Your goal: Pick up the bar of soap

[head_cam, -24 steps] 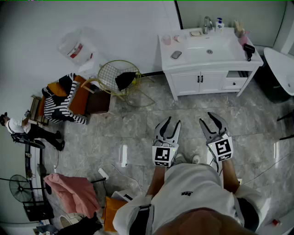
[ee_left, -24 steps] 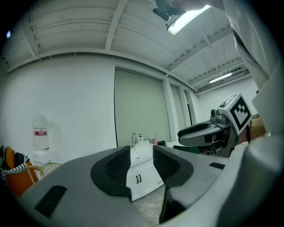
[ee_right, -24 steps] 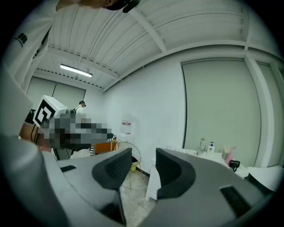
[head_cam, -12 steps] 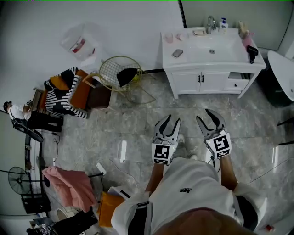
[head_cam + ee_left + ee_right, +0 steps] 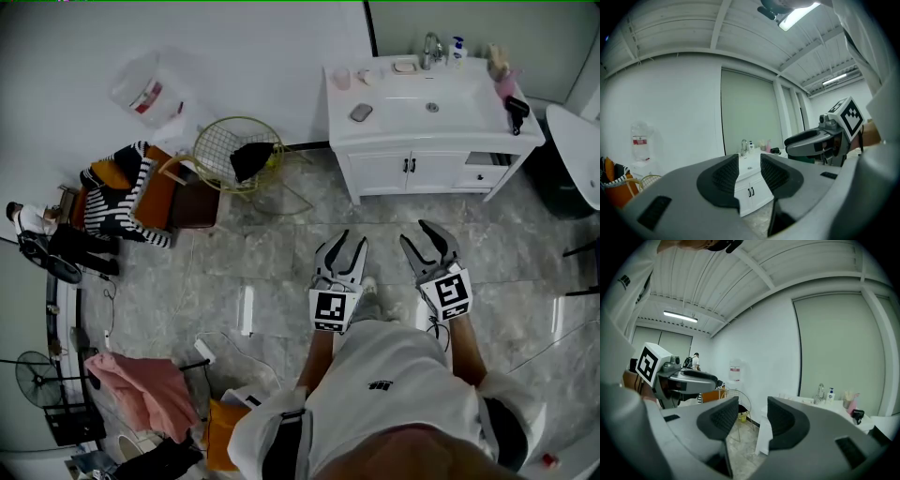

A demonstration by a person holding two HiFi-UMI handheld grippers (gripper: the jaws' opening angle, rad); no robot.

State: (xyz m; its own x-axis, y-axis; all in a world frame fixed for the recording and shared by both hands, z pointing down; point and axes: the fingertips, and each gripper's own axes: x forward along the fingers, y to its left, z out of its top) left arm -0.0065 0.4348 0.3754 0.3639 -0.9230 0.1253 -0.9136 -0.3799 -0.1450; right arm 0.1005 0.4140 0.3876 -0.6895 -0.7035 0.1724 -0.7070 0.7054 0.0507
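Soap far off at twelve o'clock, both grippers empty

My left gripper (image 5: 349, 246) and right gripper (image 5: 424, 239) hang side by side over the floor, each with its jaws spread partway and nothing between them. What I take for the bar of soap (image 5: 405, 67) sits in a small dish on the white vanity (image 5: 441, 169), at nine o'clock of the tap (image 5: 427, 47). I expect it to be light, hard, and slick if wet. I'd pinch squarely across its narrow width, squeezing gently so it doesn't squirt out.
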